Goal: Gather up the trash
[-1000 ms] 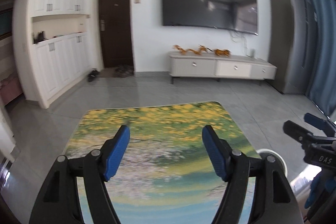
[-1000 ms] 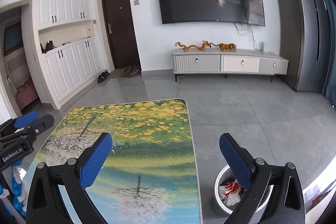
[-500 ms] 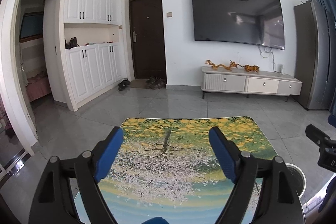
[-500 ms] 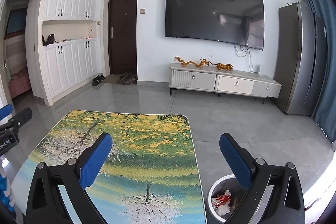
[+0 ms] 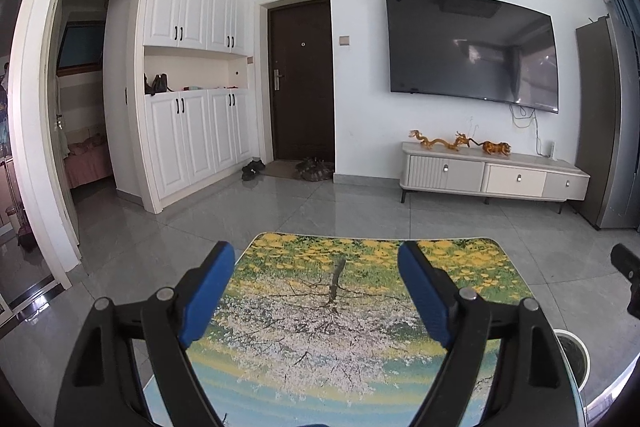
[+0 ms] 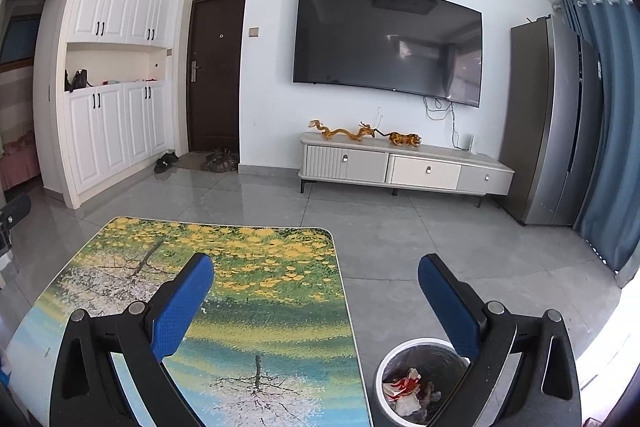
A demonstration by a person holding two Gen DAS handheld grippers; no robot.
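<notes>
A white round trash bin (image 6: 416, 383) stands on the floor right of the table, with crumpled red-and-white trash (image 6: 404, 381) inside. Its rim also shows at the lower right of the left wrist view (image 5: 576, 351). My right gripper (image 6: 316, 277) is open and empty, held above the table's right edge and the bin. My left gripper (image 5: 316, 273) is open and empty above the table with the tree-and-flower print (image 5: 340, 311). No trash shows on the visible part of the table (image 6: 260, 267).
Grey tiled floor (image 6: 400, 223) lies beyond the table. A low TV cabinet (image 6: 404, 169) and wall TV stand ahead, a fridge (image 6: 556, 123) and blue curtain at right, white cupboards (image 5: 192, 139) and a dark door at left.
Both grippers have risen and tilted up, so more of the room and less of the table shows. The left view has swung left. Both stay open and empty.
</notes>
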